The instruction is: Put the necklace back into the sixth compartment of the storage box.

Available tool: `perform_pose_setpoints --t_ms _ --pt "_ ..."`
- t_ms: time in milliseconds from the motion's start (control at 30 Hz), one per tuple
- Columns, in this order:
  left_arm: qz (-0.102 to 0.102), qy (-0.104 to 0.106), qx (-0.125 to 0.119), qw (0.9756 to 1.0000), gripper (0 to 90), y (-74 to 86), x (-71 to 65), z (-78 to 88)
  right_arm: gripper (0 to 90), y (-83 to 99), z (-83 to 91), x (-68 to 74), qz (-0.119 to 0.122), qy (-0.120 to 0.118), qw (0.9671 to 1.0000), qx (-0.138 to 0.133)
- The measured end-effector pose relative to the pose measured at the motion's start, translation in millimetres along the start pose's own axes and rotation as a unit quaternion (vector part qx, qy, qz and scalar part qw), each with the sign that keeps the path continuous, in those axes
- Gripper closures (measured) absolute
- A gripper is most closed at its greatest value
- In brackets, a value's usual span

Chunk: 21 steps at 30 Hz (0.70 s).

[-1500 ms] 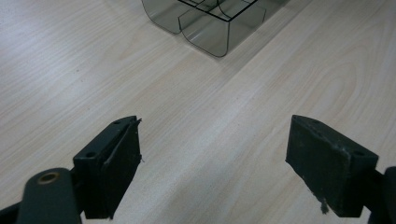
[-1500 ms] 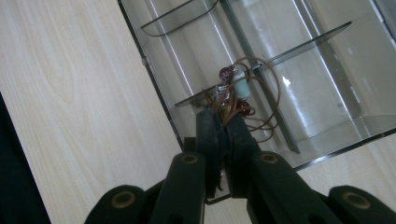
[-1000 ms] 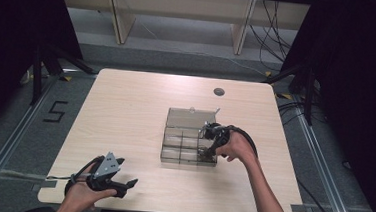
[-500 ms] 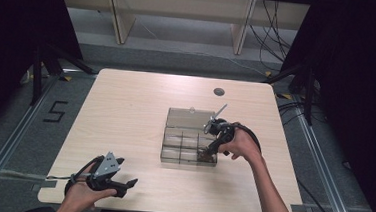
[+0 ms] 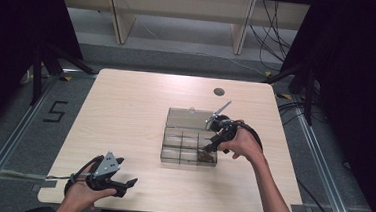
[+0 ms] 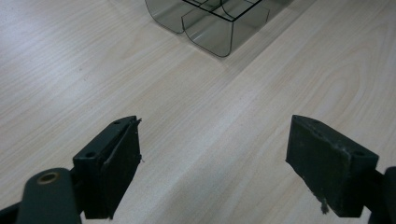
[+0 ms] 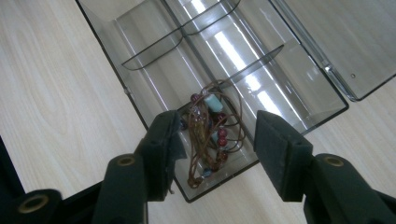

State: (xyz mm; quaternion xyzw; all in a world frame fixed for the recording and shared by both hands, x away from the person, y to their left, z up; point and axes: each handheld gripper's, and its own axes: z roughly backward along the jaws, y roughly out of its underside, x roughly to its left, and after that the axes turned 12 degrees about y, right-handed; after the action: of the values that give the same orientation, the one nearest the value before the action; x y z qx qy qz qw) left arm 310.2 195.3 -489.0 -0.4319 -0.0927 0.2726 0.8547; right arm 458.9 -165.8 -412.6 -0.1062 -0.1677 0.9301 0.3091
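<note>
From my screen the table (image 5: pixel 135 112) looks like pale wood-grain laminate, smooth and matt. The organizer box (image 7: pixel 154 60) is smoky clear plastic, glossy enough to throw bright streaks. In it lies a bracelet (image 7: pixel 210 135) of thin brown cord with shiny red beads (one pale, duller). The fingers (image 6: pixel 116 163) look like matt black rubber, frayed at the edges.

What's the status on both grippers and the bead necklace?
Right gripper open, jaws just widened, above brown-cord necklace with red beads, which lies in end compartment of clear smoky plastic box. Left gripper open, idle. Nothing blocking.
</note>
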Motion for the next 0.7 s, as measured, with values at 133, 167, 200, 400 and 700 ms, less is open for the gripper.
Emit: perform_pose_setpoints --t_ms 133,167,200,400,700 --pt "0.007 0.000 -0.005 1.0000 17.3 -0.1 -1.1 -0.2 45.8 1.0 3.8 1.0 -0.008 0.004 0.9999 -0.007" --pt "0.007 0.000 -0.005 1.0000 17.3 -0.2 -0.9 -0.1 45.5 0.9 4.2 1.3 -0.010 0.006 0.9999 -0.009" --pt "0.005 -0.001 -0.005 1.0000 17.3 0.0 -0.8 -0.2 45.3 0.9 5.3 1.8 -0.014 0.005 0.9998 -0.010" --pt "-0.005 0.002 0.002 1.0000 17.3 -0.2 1.1 0.5 43.6 1.3 7.6 3.0 -0.025 0.009 0.9995 -0.017" --pt "-0.005 -0.003 0.004 1.0000 17.3 0.3 1.5 0.4 41.9 1.2 11.6 5.1 -0.032 0.008 0.9991 -0.026"
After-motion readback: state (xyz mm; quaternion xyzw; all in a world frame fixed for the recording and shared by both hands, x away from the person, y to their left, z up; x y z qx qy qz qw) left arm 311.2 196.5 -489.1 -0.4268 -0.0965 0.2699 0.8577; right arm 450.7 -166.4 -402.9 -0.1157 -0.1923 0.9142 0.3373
